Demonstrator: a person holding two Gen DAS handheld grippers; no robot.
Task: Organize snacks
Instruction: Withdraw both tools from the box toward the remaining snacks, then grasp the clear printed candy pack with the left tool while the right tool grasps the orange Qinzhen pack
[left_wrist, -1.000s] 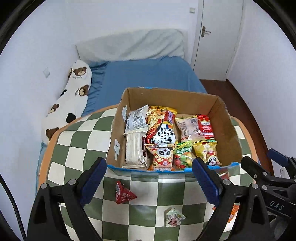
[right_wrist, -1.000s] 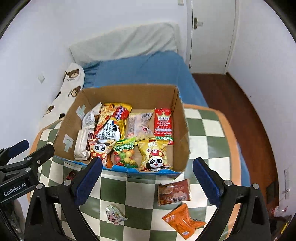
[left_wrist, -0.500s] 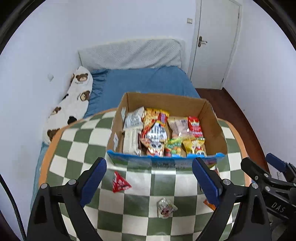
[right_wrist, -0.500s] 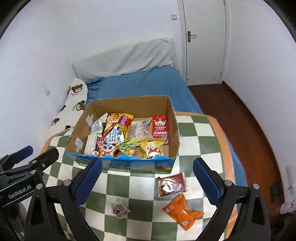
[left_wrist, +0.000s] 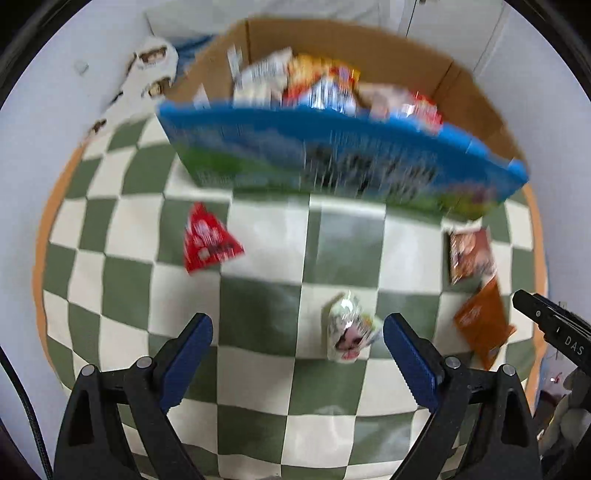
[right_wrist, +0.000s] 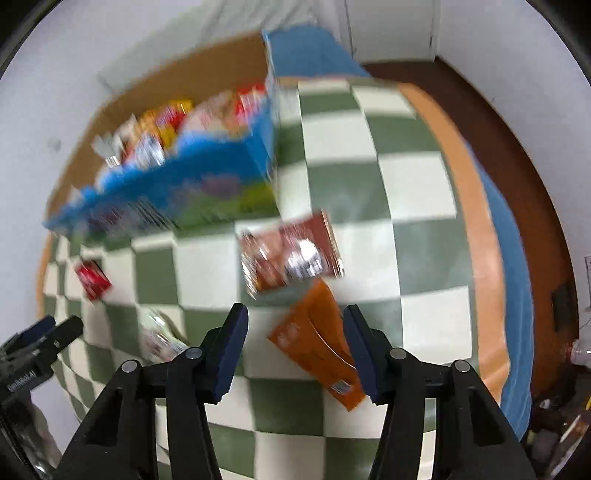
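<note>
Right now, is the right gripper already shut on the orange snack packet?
No: the right gripper is open, its fingers on either side of the orange packet, which lies flat on the checkered table.

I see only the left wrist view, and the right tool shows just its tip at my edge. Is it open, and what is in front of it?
Observer: The right tool is open, and the orange packet lies between its fingers.
Operator: Is the packet gripped?
Observer: No. It lies on the checkered table, and a gap shows beside the left finger.
Operator: Which end of the packet is nearest the tool?
Observer: The end with the small white barcode label.
</note>
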